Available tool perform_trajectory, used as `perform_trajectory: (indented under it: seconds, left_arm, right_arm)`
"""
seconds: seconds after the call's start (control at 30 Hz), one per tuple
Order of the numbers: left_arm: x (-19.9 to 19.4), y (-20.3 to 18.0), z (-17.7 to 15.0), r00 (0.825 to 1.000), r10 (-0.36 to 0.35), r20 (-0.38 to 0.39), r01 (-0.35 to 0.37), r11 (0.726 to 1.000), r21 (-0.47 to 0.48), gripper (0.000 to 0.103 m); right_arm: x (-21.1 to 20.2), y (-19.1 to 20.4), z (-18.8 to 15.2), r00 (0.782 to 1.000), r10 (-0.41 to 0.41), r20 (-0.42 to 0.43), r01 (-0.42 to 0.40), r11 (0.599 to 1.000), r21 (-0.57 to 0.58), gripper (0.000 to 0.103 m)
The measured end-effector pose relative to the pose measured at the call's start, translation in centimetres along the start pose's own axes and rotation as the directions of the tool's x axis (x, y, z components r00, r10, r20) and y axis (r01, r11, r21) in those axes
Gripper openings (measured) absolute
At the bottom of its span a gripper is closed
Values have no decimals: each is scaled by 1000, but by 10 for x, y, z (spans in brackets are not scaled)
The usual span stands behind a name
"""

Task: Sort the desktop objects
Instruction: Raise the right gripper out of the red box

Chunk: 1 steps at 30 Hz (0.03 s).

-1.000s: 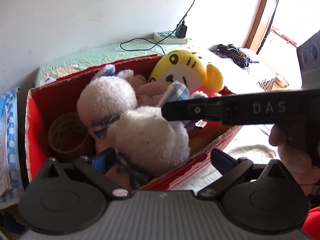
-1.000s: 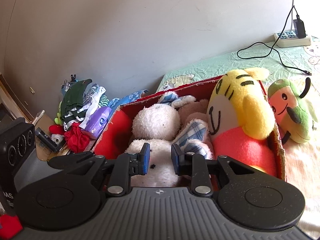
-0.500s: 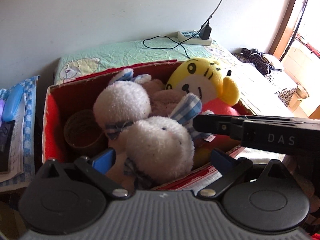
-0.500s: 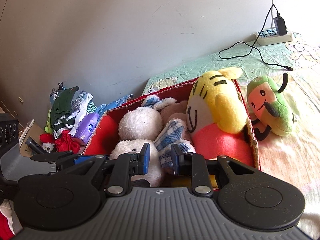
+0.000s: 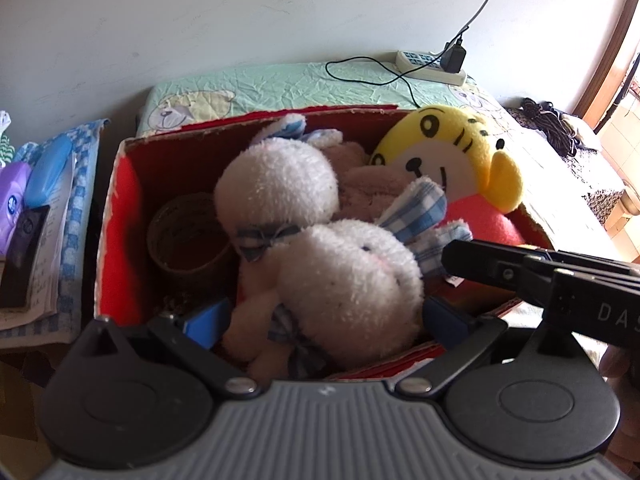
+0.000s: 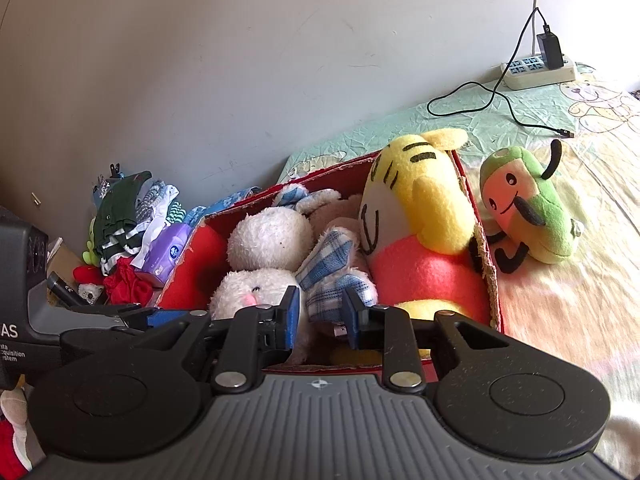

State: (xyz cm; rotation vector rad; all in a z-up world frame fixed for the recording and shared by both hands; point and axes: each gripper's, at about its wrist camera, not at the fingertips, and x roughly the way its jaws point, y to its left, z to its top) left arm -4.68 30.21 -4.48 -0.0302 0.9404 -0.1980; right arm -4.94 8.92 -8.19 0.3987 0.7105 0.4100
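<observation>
between the left hand-held gripper's (image 5: 323,319) spread fingers lies the white rabbit (image 5: 348,268).

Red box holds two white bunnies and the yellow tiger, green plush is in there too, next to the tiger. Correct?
Not quite. The green plush lies outside the red box, on the bedsheet by its right wall; the right wrist view shows it. The two white bunnies and the yellow tiger are inside.

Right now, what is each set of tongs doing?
Left tongs: open wide around the front white plush rabbit, not clamped.
Right tongs: open, narrow gap, holding nothing.
</observation>
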Motion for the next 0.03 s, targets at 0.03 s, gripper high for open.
perform_trajectory:
  seconds: [0.03]
  left_arm:
    - [0, 0, 0, 1000, 2, 1, -2, 1000, 0, 102]
  right_arm:
    - [-1, -1, 0, 1000, 3, 1, -3, 1000, 6, 27]
